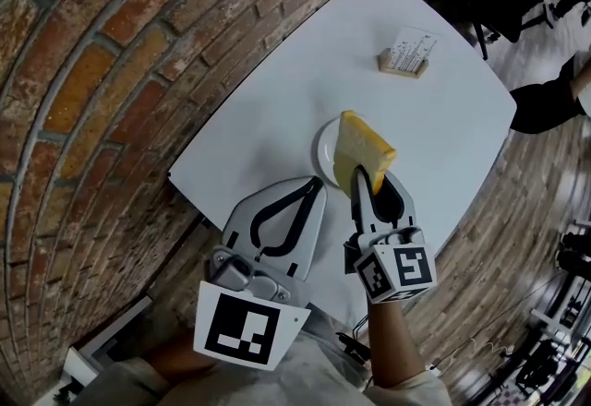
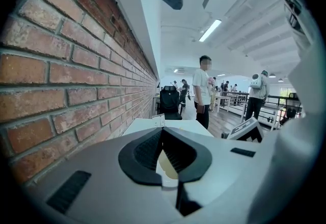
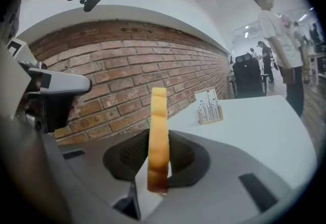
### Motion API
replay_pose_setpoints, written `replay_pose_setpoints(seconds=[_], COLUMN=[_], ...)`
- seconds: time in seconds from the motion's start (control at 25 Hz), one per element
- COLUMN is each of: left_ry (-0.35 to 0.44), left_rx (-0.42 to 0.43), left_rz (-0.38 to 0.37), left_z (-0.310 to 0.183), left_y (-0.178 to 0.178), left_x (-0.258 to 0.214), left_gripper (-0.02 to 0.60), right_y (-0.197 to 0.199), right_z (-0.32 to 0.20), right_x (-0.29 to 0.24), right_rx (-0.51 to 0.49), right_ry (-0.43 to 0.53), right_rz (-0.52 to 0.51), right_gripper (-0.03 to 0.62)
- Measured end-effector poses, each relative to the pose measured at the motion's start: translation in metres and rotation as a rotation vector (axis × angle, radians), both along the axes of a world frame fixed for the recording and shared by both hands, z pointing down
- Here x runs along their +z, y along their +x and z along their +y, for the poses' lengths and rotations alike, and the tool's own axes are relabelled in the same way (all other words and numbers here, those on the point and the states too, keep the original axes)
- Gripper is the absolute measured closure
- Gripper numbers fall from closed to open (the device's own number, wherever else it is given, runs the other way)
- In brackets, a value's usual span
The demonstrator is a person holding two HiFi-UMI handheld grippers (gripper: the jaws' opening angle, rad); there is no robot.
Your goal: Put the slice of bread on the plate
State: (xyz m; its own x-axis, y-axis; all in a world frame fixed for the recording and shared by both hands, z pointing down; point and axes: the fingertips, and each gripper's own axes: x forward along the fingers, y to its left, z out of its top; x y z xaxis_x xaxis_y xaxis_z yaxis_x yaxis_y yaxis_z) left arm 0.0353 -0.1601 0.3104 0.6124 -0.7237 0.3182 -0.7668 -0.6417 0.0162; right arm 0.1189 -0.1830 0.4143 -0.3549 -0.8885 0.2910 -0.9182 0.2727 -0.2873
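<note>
A yellow-crusted slice of bread (image 1: 362, 153) stands on edge between the jaws of my right gripper (image 1: 366, 185), which is shut on its lower end. In the right gripper view the bread (image 3: 158, 131) rises upright between the black pads of the right gripper (image 3: 158, 154). It hangs right over a white plate (image 1: 324, 151) on the white table (image 1: 277, 109); the bread hides most of the plate. My left gripper (image 1: 312, 185) rests low at the table's near edge, left of the plate. Its jaws (image 2: 161, 132) meet at the tips with nothing in them.
A small wooden card holder (image 1: 404, 53) with a white card (image 3: 210, 107) stands towards the table's far side. A brick wall (image 1: 102, 72) runs along the table's left. A black chair (image 2: 169, 102) and standing people (image 2: 204, 90) are beyond the table.
</note>
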Motion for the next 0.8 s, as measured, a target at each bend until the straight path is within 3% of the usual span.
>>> replay_pose_setpoints(seconds=[0.2, 0.8], left_ry=[-0.003, -0.023], left_rx=[-0.012, -0.018], left_rz=[-0.008, -0.001], left_z=[-0.002, -0.004], left_y=[-0.001, 0.006], left_x=[0.002, 0.007], left_gripper=[0.571, 0.571], right_y=[-0.002, 0.006], right_z=[-0.004, -0.017], right_x=[0.013, 0.041], right_rx=[-0.019, -0.029], right_ry=[-0.029, -0.127], right_rz=[-0.019, -0.207], right_gripper=[0.499, 0.499])
